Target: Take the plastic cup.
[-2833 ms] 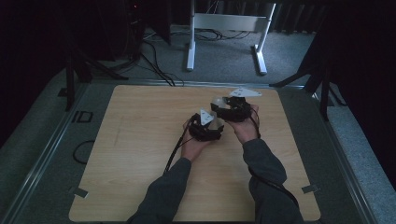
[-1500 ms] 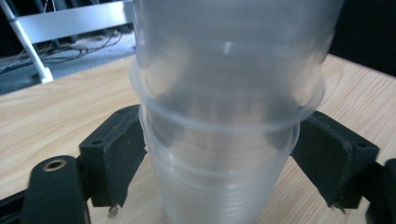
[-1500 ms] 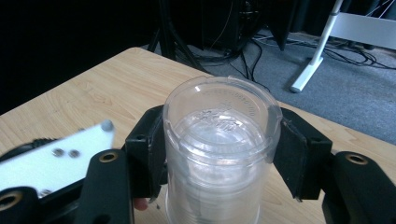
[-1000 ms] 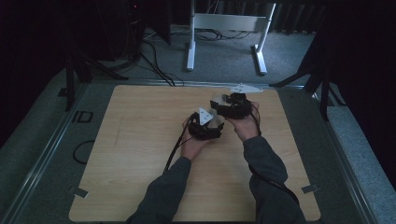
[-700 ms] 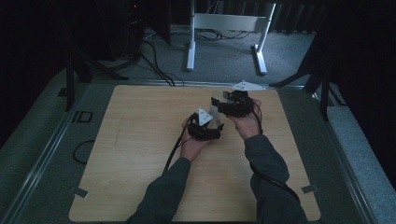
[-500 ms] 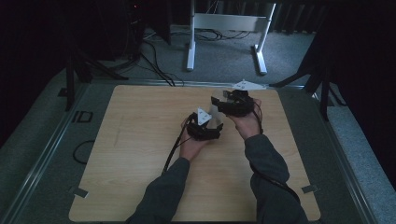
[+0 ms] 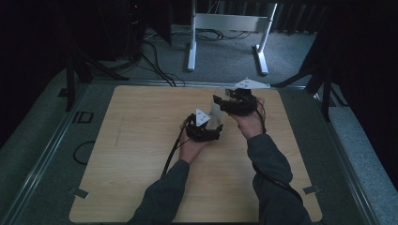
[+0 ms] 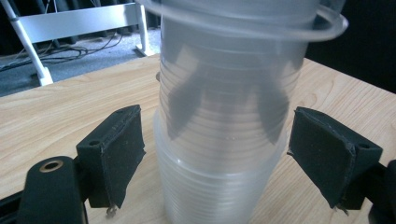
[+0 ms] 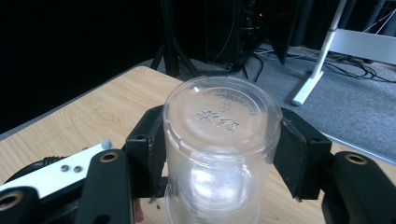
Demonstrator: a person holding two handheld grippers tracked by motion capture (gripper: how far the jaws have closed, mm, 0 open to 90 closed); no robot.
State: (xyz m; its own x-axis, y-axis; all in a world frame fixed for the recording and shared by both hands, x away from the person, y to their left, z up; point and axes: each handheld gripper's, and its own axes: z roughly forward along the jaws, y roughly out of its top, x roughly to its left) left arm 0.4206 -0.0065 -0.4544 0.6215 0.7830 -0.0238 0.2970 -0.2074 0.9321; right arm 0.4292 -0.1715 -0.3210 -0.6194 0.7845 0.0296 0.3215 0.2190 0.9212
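Observation:
A stack of clear plastic cups (image 8: pixel 219 186) stands upside down on the wooden table (image 7: pixel 136 140). My left gripper (image 8: pixel 222 149) is open around the stack, with a narrow gap between each pad and the cup wall. The top clear cup (image 9: pixel 219 116) is also upside down, and my right gripper (image 9: pixel 219 149) is shut on its sides near the base. Its rim (image 8: pixel 252 28) hangs over the stack. In the high view the left gripper (image 7: pixel 202 127) sits mid-table and the right gripper (image 7: pixel 234 101) is just beyond it, with the pale cup (image 7: pixel 216 112) between them.
Beyond the table's far edge stands a white metal frame (image 7: pixel 225 28) on grey carpet, with black cables (image 7: pixel 155 56) on the floor. Dark stands (image 7: pixel 75 70) flank the table corners. Bare tabletop stretches to the left and toward the person.
My right gripper has shifted slightly up and away with the top cup in it. The left gripper has stayed around the stack.

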